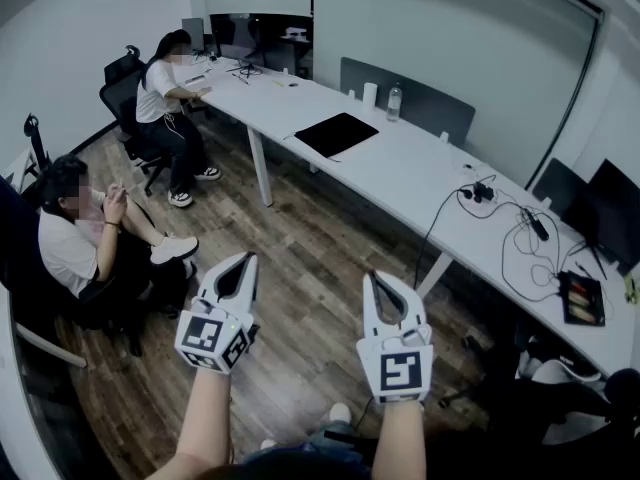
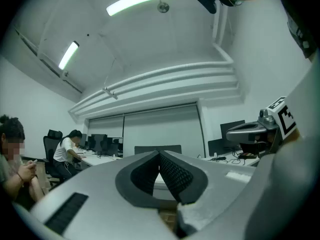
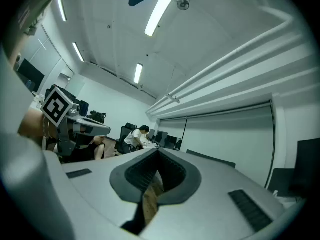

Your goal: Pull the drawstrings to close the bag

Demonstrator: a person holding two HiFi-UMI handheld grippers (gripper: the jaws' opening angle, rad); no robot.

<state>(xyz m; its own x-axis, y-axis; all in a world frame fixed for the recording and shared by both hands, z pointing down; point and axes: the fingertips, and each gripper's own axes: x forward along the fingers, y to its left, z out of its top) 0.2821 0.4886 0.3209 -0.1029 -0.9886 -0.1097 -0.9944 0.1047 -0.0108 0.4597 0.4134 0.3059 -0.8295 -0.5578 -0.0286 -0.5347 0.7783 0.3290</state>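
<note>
Left gripper, jaws pressed together and empty, right gripper just beside it likewise, wood floor beneath both, long white surface ahead

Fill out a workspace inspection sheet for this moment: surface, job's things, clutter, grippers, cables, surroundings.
Surface: long white table, set away from the grippers; wooden floor under them.
Job's things: nothing seen; no bag or drawstrings in any view.
Clutter: black pad, bottle and white cylinder on the table.
Grippers: left gripper and right gripper both shut, nothing between the jaws, held over the floor.
Cables: black cables sprawled on the table's right end.
Surroundings: two seated people, monitors at the far end.
</note>
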